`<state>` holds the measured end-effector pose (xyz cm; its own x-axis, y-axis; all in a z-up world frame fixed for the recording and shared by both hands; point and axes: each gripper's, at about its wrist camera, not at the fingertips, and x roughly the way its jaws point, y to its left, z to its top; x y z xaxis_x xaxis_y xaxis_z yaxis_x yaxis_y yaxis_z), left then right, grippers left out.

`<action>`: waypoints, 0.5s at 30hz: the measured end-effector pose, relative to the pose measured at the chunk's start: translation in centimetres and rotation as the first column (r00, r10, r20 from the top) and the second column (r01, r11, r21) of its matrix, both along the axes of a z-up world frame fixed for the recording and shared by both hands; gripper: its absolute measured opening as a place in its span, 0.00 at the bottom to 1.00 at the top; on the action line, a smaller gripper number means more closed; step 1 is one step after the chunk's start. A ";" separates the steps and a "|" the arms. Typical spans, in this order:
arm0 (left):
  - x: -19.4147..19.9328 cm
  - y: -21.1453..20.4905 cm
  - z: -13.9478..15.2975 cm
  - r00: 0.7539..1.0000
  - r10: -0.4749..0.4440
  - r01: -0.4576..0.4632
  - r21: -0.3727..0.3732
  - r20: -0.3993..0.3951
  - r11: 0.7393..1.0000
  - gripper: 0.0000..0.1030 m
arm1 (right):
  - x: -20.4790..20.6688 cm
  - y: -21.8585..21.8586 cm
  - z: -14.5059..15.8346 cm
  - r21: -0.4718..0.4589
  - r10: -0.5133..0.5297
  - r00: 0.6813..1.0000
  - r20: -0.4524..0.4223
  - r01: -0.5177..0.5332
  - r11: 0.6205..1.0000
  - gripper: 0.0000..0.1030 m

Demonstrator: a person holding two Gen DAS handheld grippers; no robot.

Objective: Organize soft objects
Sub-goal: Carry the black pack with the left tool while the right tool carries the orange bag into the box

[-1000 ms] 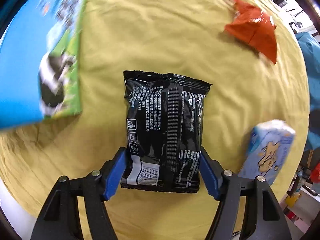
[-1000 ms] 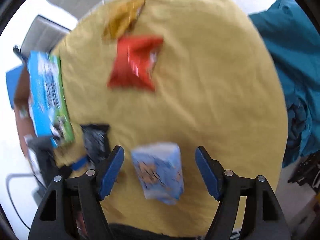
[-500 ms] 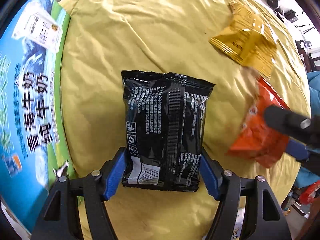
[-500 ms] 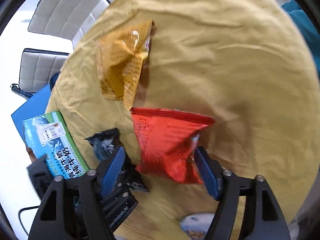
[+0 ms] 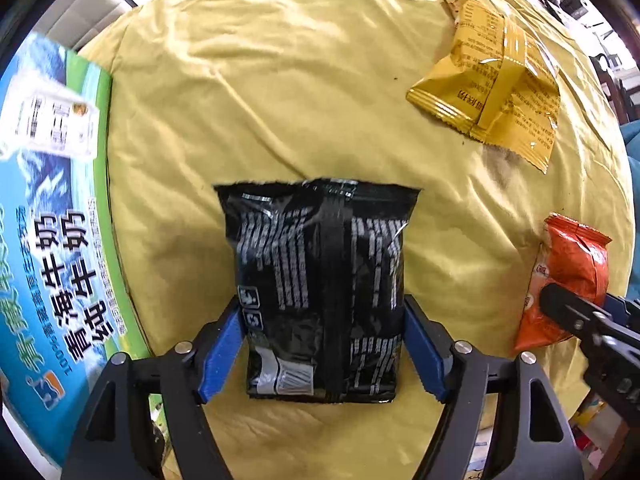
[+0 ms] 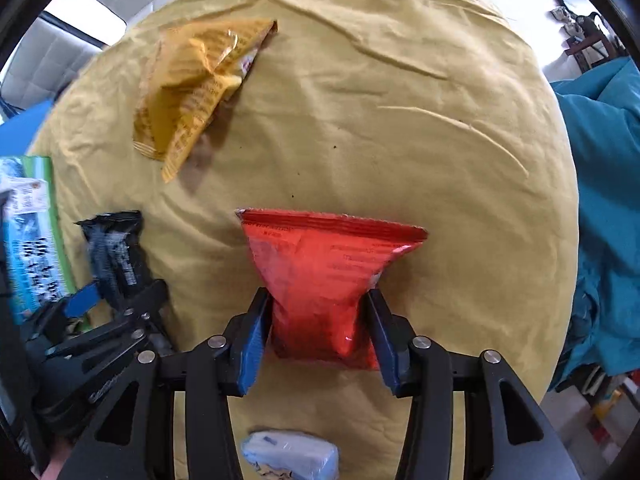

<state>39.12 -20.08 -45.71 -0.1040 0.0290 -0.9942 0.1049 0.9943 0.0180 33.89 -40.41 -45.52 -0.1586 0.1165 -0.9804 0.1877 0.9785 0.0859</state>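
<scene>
Snack packets on yellow cloth [image 5: 280,80], low in each frame.
Black packet [image 5: 320,280] between opening left gripper [image 5: 324,350]; red packet [image 6: 320,280] pinched by closing right gripper [image 6: 318,338].

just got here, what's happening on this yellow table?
A person works two tools over snack packs on the yellow cloth. The left hand-held gripper is opening around the black packet, which lies flat between its pads. The right hand-held gripper is closing on the red packet, pinching its lower end. A yellow packet lies untouched farther off.
</scene>
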 end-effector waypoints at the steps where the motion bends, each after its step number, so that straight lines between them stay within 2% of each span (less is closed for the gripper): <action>1: 0.3 -0.3 -0.1 1.000 -0.006 0.006 0.002 0.003 1.000 0.71 | 0.6 1.1 -0.8 -0.014 0.005 1.000 -0.002 -0.005 1.000 0.50; 4: 1.5 -0.8 -0.2 1.000 -0.002 0.002 -0.005 0.010 1.000 0.59 | 0.8 2.3 -1.3 -0.041 0.015 1.000 0.010 -0.015 0.999 0.49; 9: 1.4 -0.2 1.8 1.000 0.003 -0.002 -0.029 0.027 1.000 0.57 | -0.4 3.2 -0.5 -0.050 0.022 0.999 0.050 -0.019 0.999 0.43; 15: 0.5 -0.5 4.5 0.997 -0.012 0.015 -0.048 0.074 0.999 0.56 | -1.8 3.6 2.9 -0.072 0.045 0.992 0.118 -0.037 0.997 0.41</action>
